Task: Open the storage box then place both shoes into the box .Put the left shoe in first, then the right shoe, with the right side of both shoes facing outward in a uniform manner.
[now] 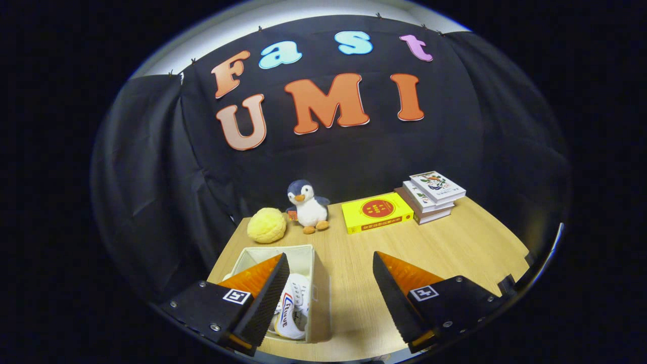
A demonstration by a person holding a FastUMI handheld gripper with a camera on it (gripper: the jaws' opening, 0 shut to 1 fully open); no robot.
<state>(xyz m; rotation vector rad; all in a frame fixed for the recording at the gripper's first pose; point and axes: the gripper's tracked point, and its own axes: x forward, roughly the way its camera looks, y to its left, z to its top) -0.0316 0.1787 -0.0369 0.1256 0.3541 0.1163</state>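
While fingers (264,298) apart, white shoe (294,309) boxed.

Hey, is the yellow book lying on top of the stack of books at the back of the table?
No, the yellow book lies flat on the table beside the stack of books, not on it.

White storage box (317,283), white shoe (293,308) with red-blue lettering, yellow book (376,212), grey-white penguin (308,206)

Camera rides the claw (331,296), looking forward and down over the table (455,242).
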